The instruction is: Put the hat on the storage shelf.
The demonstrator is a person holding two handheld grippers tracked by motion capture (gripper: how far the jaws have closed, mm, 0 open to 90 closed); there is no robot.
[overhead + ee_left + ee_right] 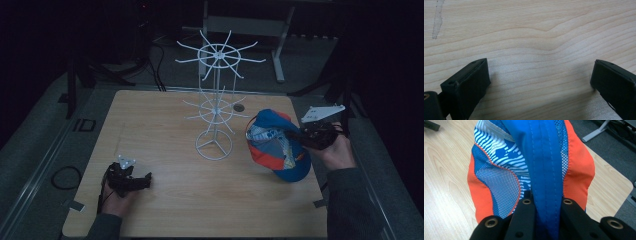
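Observation:
A blue, orange and white cap (275,145) hangs lifted over the right side of the wooden table (165,150). My right gripper (300,137) is shut on it; in the right gripper view the blue fabric of the cap (541,170) is pinched between the two black jaws of that gripper (546,205). A white wire display stand (216,100) with two tiers of spokes rises at the table's middle, left of the cap. My left gripper (145,180) rests near the front left of the table, and in the left gripper view it (539,80) stands open over bare wood.
A small dark round spot (239,107) lies on the table behind the stand. Cables (65,177) lie on the floor to the left. A grey desk leg (279,55) stands beyond the table's far edge. The table's front right corner is close under the cap.

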